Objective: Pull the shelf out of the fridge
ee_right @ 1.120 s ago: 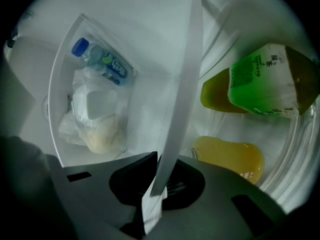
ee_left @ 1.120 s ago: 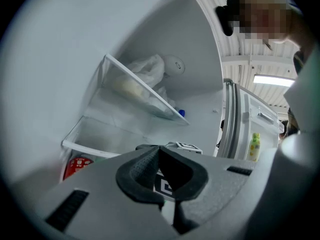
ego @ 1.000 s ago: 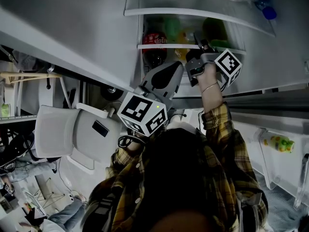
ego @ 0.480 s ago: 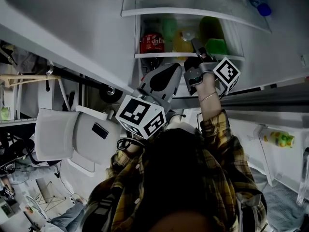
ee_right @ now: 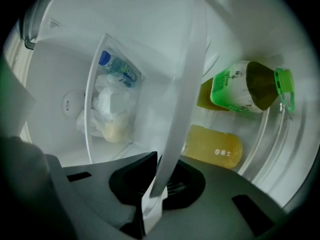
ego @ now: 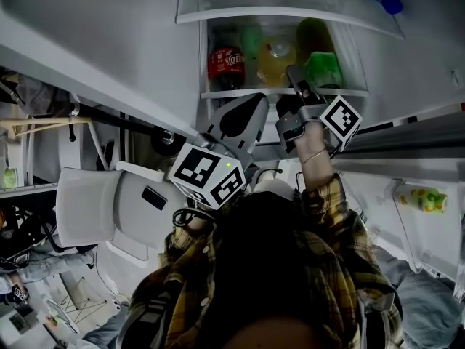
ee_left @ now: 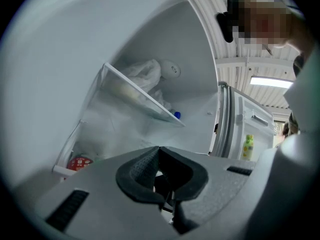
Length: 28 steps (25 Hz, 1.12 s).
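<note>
The fridge's lower shelf point(ego: 240, 91) carries a red cola bottle point(ego: 226, 62), a yellow juice bottle point(ego: 276, 60) and a green tea bottle point(ego: 320, 57). My right gripper point(ego: 296, 78) is shut on its white front edge near the right side. In the right gripper view that edge strip point(ee_right: 185, 94) runs up from between the jaws of the right gripper point(ee_right: 155, 184), with the green bottle point(ee_right: 240, 91) and the yellow bottle point(ee_right: 212, 146) beside it. My left gripper point(ego: 256, 102) hangs just below the shelf's front, shut and holding nothing; its pads point(ee_left: 145, 166) meet.
An upper glass shelf point(ego: 290, 13) holds plastic bags and a blue-capped bottle point(ego: 391, 4). The open fridge door at the right carries a small yellow-green bottle point(ego: 425, 198). A white chair point(ego: 109, 206) stands at the left behind me.
The lower shelf has slid outward with my right gripper on its edge, away from the upper shelf. More of the bottles shows. The left gripper has hardly moved.
</note>
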### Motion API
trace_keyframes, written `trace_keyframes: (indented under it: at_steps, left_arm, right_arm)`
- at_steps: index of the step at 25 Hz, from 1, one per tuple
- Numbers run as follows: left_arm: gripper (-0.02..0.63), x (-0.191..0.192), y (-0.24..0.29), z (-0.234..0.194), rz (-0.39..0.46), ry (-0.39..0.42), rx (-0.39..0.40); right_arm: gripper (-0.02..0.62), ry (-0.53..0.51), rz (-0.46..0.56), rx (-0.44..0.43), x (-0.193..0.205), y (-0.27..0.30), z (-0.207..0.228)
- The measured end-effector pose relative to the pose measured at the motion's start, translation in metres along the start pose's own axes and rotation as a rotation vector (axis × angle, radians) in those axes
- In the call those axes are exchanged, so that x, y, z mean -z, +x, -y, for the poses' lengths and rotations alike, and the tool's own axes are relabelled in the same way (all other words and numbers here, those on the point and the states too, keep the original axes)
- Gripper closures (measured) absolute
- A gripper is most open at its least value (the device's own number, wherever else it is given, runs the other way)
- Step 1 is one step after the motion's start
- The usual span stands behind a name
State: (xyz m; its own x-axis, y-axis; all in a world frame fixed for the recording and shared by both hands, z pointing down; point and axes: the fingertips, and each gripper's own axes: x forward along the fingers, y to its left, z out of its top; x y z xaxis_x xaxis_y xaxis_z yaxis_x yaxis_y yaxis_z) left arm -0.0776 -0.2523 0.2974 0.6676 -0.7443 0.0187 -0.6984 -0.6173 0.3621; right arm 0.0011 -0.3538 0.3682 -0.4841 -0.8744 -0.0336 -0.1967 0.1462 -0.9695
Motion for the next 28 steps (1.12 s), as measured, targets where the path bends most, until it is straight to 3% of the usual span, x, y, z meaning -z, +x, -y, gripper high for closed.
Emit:
trace_keyframes:
  at_steps: [14, 28]
  left_arm:
    - [0.603, 0.003, -0.006, 0.011, -0.016, 0.011, 0.04]
    - [0.603, -0.001, -0.017, 0.02, 0.01, 0.02, 0.023]
  right_arm:
    - [0.557, -0.004, 0.014, -0.024, 0.017, -0.036, -0.006]
    - [0.557, 0.022, 0.011, -0.063, 0.022, -0.065, -0.013]
